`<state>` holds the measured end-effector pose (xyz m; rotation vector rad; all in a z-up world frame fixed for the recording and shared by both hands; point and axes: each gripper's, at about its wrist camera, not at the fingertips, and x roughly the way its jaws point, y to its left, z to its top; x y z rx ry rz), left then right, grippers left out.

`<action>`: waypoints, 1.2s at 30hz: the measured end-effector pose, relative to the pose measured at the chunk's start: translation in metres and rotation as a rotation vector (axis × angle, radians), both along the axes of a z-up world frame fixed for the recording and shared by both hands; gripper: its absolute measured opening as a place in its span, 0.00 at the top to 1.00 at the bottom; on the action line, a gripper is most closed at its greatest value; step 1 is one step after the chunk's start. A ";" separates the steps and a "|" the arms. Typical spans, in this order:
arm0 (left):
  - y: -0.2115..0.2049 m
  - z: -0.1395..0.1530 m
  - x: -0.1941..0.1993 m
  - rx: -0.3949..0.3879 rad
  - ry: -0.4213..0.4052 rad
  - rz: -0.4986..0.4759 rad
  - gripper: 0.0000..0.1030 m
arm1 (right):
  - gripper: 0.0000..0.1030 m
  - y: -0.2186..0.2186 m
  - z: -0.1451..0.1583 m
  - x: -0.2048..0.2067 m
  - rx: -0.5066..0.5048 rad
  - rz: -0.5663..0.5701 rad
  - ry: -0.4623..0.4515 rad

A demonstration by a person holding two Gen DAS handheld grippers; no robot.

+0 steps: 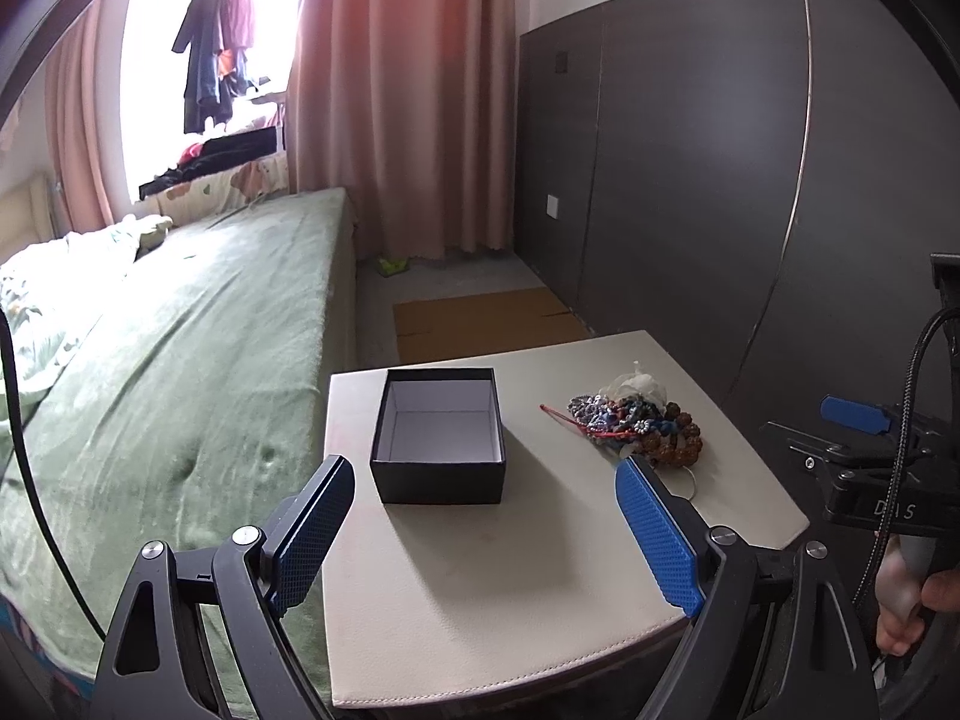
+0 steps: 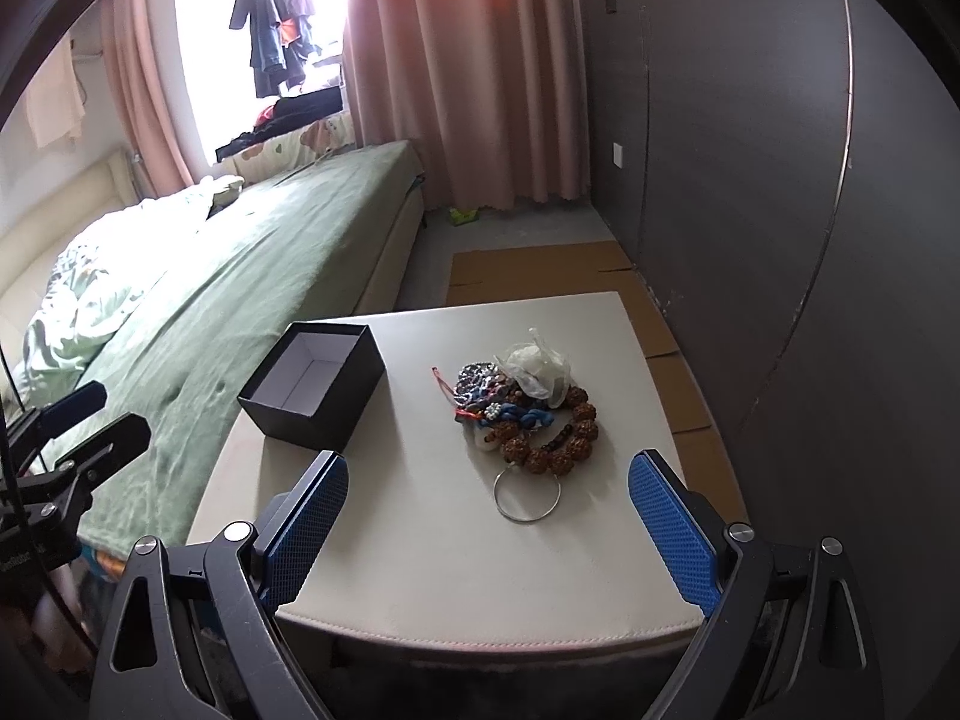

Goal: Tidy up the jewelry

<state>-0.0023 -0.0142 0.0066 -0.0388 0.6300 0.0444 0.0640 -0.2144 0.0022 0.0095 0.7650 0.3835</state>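
Jewelry pile point(image 2: 525, 414) is too tangled to separate; both hand-held grippers, left point(image 1: 486, 522) and right point(image 2: 489, 516), gape wide, empty.

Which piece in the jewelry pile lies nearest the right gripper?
The thin silver bangle: a plain metal hoop at the pile's near edge, just ahead of the open right gripper. The brown bead bracelet and blue cords lie behind it.

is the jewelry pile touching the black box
Apart. The right wrist view shows a bare strip of the white table between the black box and the jewelry pile; the left wrist view shows the same gap.
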 end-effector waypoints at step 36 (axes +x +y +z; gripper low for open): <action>-0.059 -0.023 0.091 -0.114 0.138 -0.118 0.37 | 0.18 -0.095 -0.047 0.090 0.360 -0.246 0.307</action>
